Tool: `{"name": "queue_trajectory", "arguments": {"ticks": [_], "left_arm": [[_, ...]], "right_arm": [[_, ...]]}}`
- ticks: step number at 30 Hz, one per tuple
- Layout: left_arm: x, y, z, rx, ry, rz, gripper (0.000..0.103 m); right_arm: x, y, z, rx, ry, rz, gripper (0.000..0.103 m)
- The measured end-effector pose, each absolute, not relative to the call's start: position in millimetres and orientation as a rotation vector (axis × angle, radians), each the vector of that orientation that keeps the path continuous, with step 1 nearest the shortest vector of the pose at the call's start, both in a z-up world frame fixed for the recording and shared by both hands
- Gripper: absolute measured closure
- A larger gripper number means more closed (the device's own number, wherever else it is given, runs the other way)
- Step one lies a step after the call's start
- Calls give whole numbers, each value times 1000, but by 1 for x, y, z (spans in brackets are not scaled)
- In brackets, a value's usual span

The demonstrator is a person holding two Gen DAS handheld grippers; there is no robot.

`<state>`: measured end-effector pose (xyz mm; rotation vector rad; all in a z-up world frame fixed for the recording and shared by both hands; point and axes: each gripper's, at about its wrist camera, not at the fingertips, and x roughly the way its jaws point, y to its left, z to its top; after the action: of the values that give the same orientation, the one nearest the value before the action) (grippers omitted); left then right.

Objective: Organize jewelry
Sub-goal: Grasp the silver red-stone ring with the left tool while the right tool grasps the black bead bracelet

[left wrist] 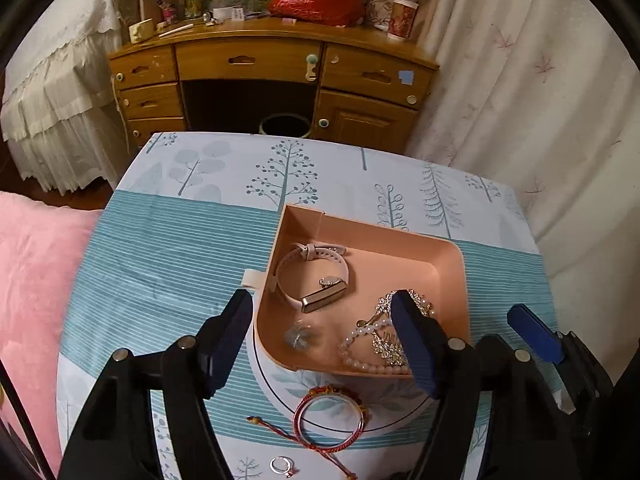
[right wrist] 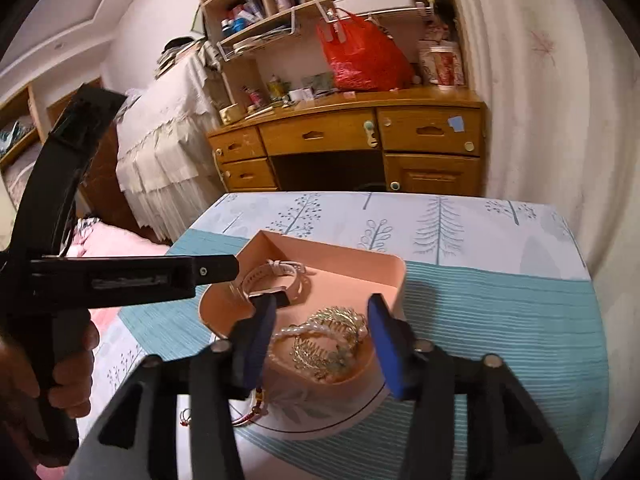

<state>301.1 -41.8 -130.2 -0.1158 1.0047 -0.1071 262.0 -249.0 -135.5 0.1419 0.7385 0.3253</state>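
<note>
Below the pink tray [left wrist: 448,264], only the left wrist view shows a ring [left wrist: 281,465]; both grippers' fingers spread, empty.

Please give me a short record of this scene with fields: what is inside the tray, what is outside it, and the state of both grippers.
tray: pink tray on the patterned tablecloth
inside tray: white watch, pearl bracelet, gold rhinestone hair comb, small clear item
outside tray: red string bracelet with a bangle, silver ring, both on the near side
left gripper: open, holding nothing, above the tray's near side
right gripper: open, holding nothing, over the comb and pearls
</note>
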Motion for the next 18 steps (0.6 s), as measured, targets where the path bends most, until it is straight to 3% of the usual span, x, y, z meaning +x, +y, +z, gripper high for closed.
{"name": "queue_trajectory", "arguments": {"ticks": [4, 18], "left_arm": [[299, -31, -131, -121, 1037, -98, 33], [218, 8, -172, -85, 1089, -176, 33]], "right_arm": [[257, -258, -136, 194, 767, 292, 33], [155, -256, -177, 399, 971, 26, 29]]}}
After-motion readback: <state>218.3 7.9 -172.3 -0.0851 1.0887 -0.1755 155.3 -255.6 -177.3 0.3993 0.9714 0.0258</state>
